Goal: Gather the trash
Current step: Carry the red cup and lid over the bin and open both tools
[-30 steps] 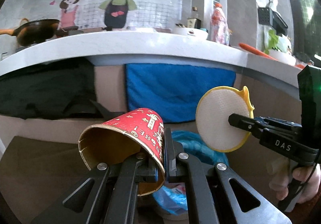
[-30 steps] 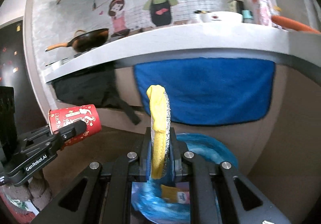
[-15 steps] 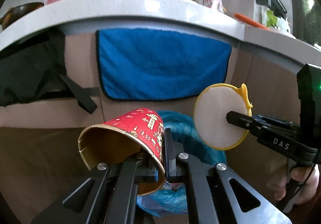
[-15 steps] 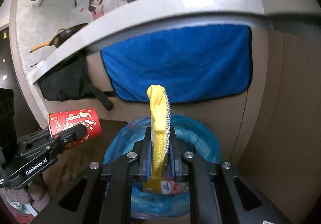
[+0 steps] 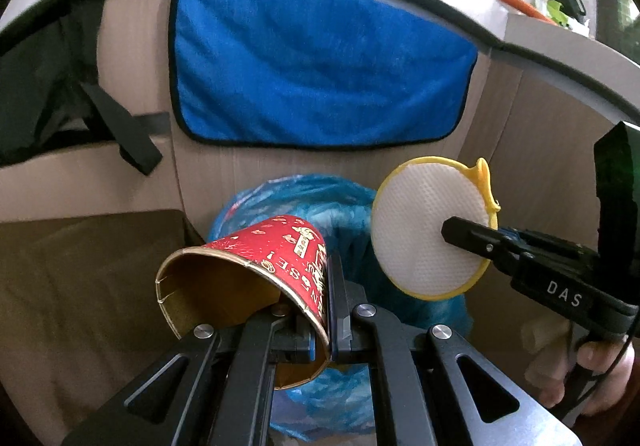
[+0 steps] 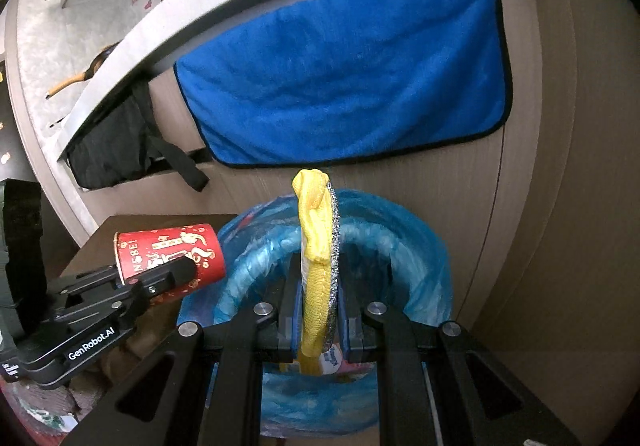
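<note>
The left tongs (image 5: 334,310) pinch the thin wall of a tipped red paper cup (image 5: 256,278). The right tongs (image 6: 318,310) clamp a round yellow-rimmed scouring pad (image 6: 318,246), mesh-faced, edge-on. Both hang over the crinkly blue-lined bin (image 6: 420,246).

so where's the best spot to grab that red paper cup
By the rim wall, from its open mouth side, as the left tongs do now: one finger inside, one outside. The red paper cup lies tilted, and its thin wall fits a narrow pinch.
</note>
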{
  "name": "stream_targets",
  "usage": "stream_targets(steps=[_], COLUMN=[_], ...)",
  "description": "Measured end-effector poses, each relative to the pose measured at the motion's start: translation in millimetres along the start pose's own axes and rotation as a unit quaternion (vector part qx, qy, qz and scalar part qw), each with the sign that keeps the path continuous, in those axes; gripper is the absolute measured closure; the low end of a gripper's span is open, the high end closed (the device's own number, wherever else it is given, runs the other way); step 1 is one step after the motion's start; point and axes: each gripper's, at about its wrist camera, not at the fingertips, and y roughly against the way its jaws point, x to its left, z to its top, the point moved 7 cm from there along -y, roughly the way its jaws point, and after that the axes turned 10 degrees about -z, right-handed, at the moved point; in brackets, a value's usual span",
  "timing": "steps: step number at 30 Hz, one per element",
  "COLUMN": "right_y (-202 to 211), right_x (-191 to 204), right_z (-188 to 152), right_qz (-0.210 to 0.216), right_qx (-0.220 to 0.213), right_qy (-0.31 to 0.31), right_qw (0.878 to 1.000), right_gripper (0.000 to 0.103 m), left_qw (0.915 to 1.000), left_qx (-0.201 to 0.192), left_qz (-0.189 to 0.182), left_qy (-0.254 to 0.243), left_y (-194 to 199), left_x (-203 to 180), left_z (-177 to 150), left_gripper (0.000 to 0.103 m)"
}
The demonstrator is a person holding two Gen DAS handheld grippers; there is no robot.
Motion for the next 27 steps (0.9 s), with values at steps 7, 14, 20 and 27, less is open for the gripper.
stream_targets(steps=[7,14,20,27], right_y=[-19.5,-39.4,-48.8,-45.8], right_x=[-4.2,-8.1,-8.0,-14.4], right_z=[-11.7,-22.1,-25.8,-31.6], right_qz=[-0.004,-0.005,-0.005,-0.009], right_qx=[0.018,0.042,0.052,0.054], right_qy=[-0.001,-0.004,-0.012,-0.036], right_qw=[1.000,0.999,0.999,0.998], right_gripper=[0.090,0.090,0.087,0.058], left_qw=[0.9998,0.9991,0.9974,0.9970], left_qx=[0.019,0.035,0.047,0.031], left_qz=[-0.003,-0.011,-0.040,-0.055], left_qy=[0.011,0.020,0.038,0.045], left_y=[-22.5,-40.9,-49.3,-43.6], left_x=[9.1,17.1,21.1,22.4], left_z=[-8.2,-15.3,-17.6,-13.9], left_gripper=[0.099,0.099,0.090,0.054])
